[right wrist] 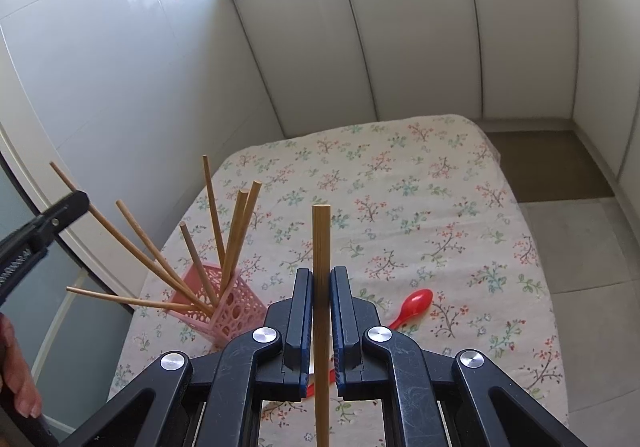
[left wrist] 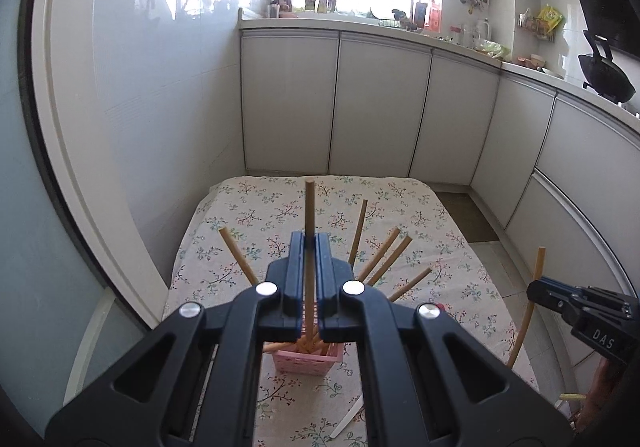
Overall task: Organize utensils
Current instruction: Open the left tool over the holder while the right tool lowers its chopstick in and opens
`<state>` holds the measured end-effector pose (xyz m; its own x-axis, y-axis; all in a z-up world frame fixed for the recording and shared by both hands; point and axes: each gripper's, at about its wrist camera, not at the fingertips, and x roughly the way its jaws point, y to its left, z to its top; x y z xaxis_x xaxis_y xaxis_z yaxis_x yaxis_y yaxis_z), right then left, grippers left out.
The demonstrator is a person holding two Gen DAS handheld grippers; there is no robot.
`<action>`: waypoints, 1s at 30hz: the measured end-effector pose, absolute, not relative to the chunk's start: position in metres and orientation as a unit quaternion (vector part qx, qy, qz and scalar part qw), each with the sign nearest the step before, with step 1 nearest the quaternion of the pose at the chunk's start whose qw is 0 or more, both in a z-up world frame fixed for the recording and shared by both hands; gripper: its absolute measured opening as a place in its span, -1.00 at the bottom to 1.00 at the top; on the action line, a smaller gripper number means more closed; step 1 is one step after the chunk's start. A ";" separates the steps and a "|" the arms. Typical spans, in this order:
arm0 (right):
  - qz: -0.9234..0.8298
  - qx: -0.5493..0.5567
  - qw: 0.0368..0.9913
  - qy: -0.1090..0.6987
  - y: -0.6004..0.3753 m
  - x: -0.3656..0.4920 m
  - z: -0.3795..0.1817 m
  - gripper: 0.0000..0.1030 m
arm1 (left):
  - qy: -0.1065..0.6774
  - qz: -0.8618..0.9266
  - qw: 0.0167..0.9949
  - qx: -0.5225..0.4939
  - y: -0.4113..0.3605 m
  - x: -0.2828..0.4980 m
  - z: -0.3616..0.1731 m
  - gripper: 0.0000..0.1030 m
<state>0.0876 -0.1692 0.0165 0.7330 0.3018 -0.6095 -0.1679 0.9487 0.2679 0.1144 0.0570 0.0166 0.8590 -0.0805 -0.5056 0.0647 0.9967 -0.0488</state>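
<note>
Surface point(right wrist: 400, 183) runs lengthwise toward the cabinets point(right wrist: 420, 39) at 12 o'clock; wall along its 9 o'clock side.

Basket point(right wrist: 230, 307) stands on the surface near the 9 o'clock edge, at the near end. Chopsticks point(right wrist: 212, 207) stand in it, fanned outward, most leaning toward 9 to 12 o'clock.

Spoon point(right wrist: 414, 305) lies on the surface at 3 o'clock of the basket, apart from it.

Left claw point(left wrist: 309, 243) sits above the basket, one chopstick upright between its fingers, lower end down among the others.

Right claw point(right wrist: 320, 279) at 3 o'clock of the basket, over the surface, another chopstick point(right wrist: 321, 287) upright between its fingers, clear of the basket.
</note>
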 end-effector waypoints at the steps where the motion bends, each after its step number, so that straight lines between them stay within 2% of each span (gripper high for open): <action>1: 0.127 0.098 0.926 0.342 -0.169 0.087 0.017 -0.86 | 0.267 -0.039 0.963 -0.010 0.055 0.116 0.015 -0.89; 4: 0.128 0.100 0.926 0.340 -0.169 0.087 0.017 -0.86 | 0.284 -0.047 0.958 -0.002 0.053 0.120 0.008 -0.84; 6: 0.131 0.101 0.927 0.337 -0.167 0.087 0.017 -0.86 | 0.288 -0.042 0.957 0.002 0.051 0.119 0.006 -0.35; 8: 0.134 0.103 0.928 0.332 -0.166 0.086 0.019 -0.86 | 0.282 -0.046 0.958 -0.005 0.053 0.114 0.009 -0.10; 12: 0.143 0.106 0.932 0.315 -0.160 0.084 0.027 -0.86 | 0.285 -0.051 0.957 -0.017 0.060 0.108 0.015 0.17; 15: 0.152 0.108 0.936 0.300 -0.152 0.084 0.036 -0.86 | 0.303 -0.053 0.951 -0.026 0.067 0.104 0.013 0.24; 26: 0.200 0.107 0.955 0.192 -0.093 0.091 0.099 -0.86 | 0.311 -0.053 0.947 -0.054 0.106 0.078 0.018 0.26; 30: 0.209 0.111 0.958 0.160 -0.066 0.107 0.104 -0.86 | 0.323 -0.032 0.944 -0.060 0.115 0.079 0.016 0.26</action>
<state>0.1073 -0.0657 0.1044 0.8619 0.4354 -0.2598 -0.3643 0.8882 0.2799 0.0787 0.1155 0.0157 0.7888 -0.0992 -0.6066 0.0219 0.9908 -0.1336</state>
